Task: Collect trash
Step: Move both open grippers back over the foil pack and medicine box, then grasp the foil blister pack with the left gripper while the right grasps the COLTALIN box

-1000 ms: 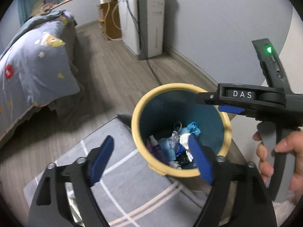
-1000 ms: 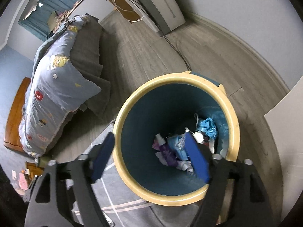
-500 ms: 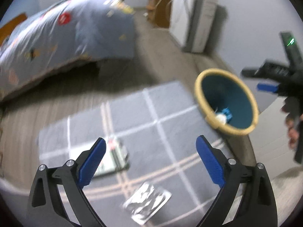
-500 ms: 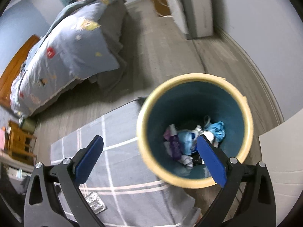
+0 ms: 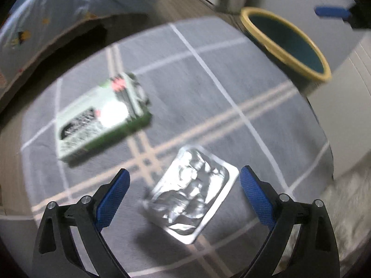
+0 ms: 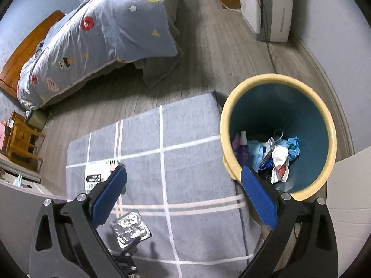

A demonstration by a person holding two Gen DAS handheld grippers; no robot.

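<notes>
A crumpled silver blister pack [image 5: 192, 192] lies on the grey rug [image 5: 208, 92]. My left gripper [image 5: 184, 173] hovers over it, open, with a blue pad on either side of the pack and neither touching it. A green and white carton [image 5: 99, 115] lies flat on the rug further left. The yellow-rimmed teal bin [image 6: 278, 78] stands at the rug's right edge and holds several pieces of trash [image 6: 278, 155]. My right gripper [image 6: 183, 171] is open and empty, up over the rug beside the bin. From there the blister pack [image 6: 129, 229] and carton [image 6: 97, 176] also show.
A bed with a blue patterned quilt [image 6: 104, 34] fills the far left. A white appliance [image 6: 266, 4] with a cable stands against the back wall. Wooden furniture [image 6: 20, 143] sits at the left edge. A white panel [image 6: 347, 173] lies right of the bin.
My left gripper swung from above the bin down to the rug and now hangs over the blister pack. The right gripper slid off the bin toward the rug. Both jaws widened.
</notes>
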